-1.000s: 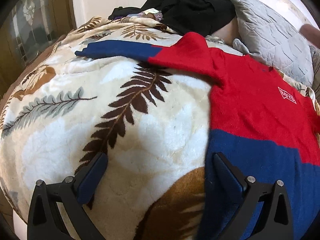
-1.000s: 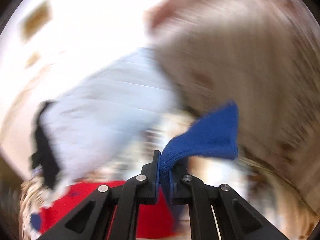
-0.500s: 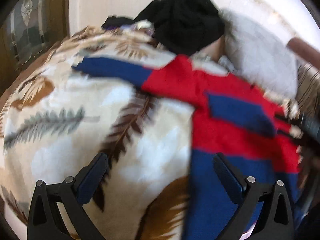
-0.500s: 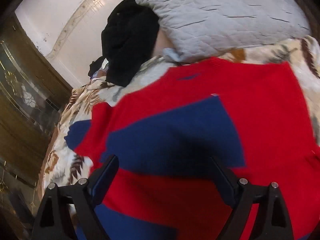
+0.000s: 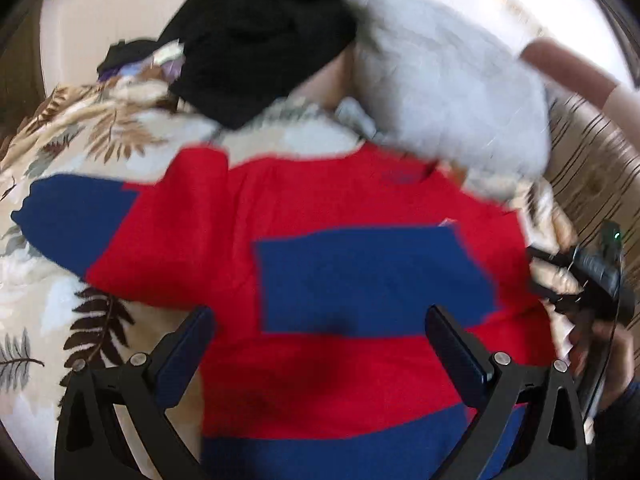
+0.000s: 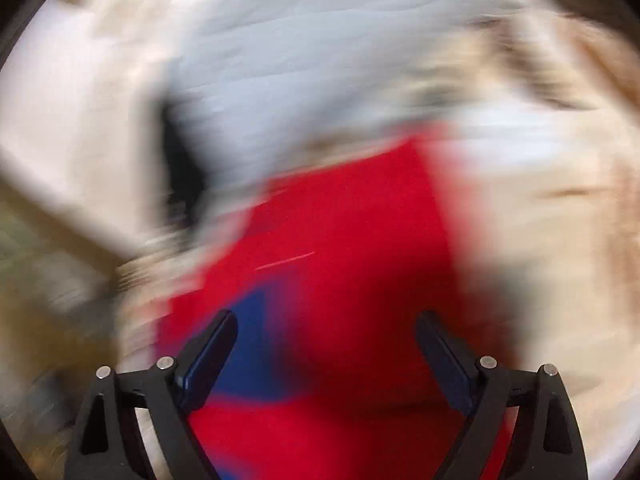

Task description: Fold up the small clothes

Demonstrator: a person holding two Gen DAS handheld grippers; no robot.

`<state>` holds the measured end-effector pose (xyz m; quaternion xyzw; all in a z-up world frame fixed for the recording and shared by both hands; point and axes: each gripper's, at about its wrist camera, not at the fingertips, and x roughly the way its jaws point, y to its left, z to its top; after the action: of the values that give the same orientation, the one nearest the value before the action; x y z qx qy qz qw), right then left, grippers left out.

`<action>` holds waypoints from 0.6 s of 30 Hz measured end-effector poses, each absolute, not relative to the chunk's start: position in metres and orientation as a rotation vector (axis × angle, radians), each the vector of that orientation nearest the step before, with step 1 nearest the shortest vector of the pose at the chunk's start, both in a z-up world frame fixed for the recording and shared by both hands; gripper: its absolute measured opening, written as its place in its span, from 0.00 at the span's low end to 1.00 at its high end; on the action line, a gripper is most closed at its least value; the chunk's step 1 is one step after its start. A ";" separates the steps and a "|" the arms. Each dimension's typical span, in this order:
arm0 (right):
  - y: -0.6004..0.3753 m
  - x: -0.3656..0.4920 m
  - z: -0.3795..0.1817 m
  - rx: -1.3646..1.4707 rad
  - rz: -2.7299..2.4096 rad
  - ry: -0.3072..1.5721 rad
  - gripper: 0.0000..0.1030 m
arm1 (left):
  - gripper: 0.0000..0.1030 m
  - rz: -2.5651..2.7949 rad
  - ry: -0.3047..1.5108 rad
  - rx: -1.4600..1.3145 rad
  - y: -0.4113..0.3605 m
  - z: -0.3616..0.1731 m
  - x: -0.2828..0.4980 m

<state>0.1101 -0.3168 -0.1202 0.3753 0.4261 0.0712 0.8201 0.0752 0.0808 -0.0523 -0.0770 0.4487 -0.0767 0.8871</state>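
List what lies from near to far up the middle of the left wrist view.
left gripper → folded blue sleeve on the red sweater → leaf-print blanket → black garment.

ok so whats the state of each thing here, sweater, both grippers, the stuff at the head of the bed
sweater: flat on the blanket, one sleeve folded across the chest, the other out to the side
left gripper: open, nothing between the fingers
right gripper: open, jaws just opened, nothing held
black garment: crumpled heap, unfolded
grey pillow: lying by the sweater's collar
blanket: spread under the sweater
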 end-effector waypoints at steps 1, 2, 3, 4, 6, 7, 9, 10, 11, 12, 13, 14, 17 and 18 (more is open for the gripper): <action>-0.323 0.103 -0.112 0.858 0.171 0.870 0.86 | 1.00 -0.155 0.915 -0.177 0.090 -0.051 0.070; -0.318 0.096 -0.097 0.801 0.171 0.835 0.87 | 1.00 -0.150 0.888 -0.198 0.100 -0.047 0.063; -0.310 0.086 -0.082 0.739 0.193 0.789 0.87 | 1.00 -0.139 0.855 -0.225 0.114 -0.042 0.057; -0.299 0.075 -0.069 0.689 0.240 0.750 0.87 | 1.00 -0.122 0.830 -0.255 0.130 -0.038 0.054; -0.281 0.053 -0.058 0.627 0.289 0.701 0.87 | 1.00 -0.058 0.787 -0.332 0.169 -0.033 0.053; -0.269 0.042 -0.057 0.586 0.297 0.684 0.88 | 1.00 -0.015 0.766 -0.408 0.196 -0.034 0.054; -0.238 0.026 -0.067 0.459 0.318 0.673 0.88 | 1.00 0.030 0.753 -0.588 0.243 -0.042 0.062; -0.224 0.025 -0.076 0.415 0.334 0.695 0.88 | 1.00 0.052 0.754 -0.697 0.268 -0.050 0.067; -0.215 0.025 -0.090 0.379 0.349 0.736 0.88 | 1.00 0.079 0.750 -0.811 0.296 -0.058 0.073; -0.208 0.028 -0.101 0.359 0.346 0.769 0.88 | 1.00 0.095 0.743 -0.869 0.312 -0.063 0.078; -0.204 0.033 -0.113 0.361 0.335 0.815 0.88 | 1.00 0.114 0.736 -0.913 0.329 -0.067 0.084; -0.204 0.037 -0.113 0.369 0.340 0.803 0.88 | 1.00 0.133 0.730 -0.942 0.345 -0.071 0.089; -0.211 0.045 -0.119 0.430 0.366 0.803 0.89 | 0.99 0.201 0.731 -0.974 0.373 -0.081 0.102; -0.213 0.043 -0.119 0.432 0.368 0.801 0.89 | 0.99 0.210 0.738 -0.985 0.377 -0.085 0.109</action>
<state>0.0432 -0.2129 -0.1195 0.2074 0.3845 0.1765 0.8820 0.1094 0.3772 -0.0854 -0.4612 0.3454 0.0981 0.8114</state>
